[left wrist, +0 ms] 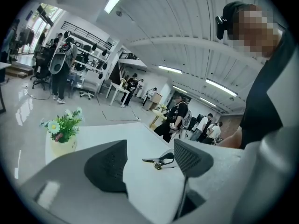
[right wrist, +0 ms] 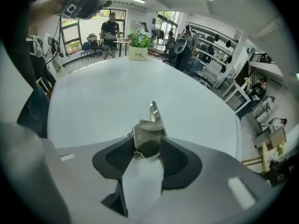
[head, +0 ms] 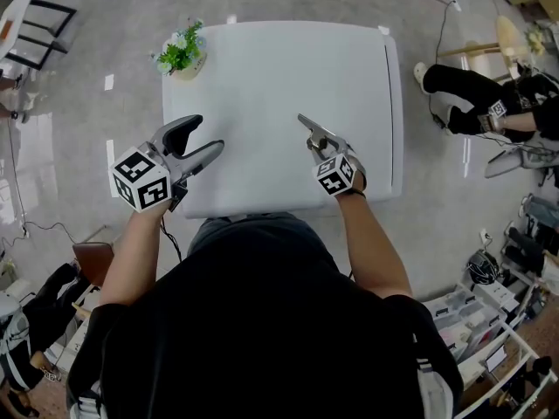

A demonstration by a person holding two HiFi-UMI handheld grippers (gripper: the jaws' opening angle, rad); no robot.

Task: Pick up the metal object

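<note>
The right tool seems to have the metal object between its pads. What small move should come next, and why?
Probably lift the right tool straight up a little. Its pads press on both sides of the metal object, so the grip looks made, while the object's far end seems to lie on the white table.

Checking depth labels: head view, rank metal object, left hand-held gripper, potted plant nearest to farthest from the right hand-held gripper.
1. metal object, between the right hand-held gripper jaws.
2. left hand-held gripper, near-left edge of the table.
3. potted plant, far-left corner.
</note>
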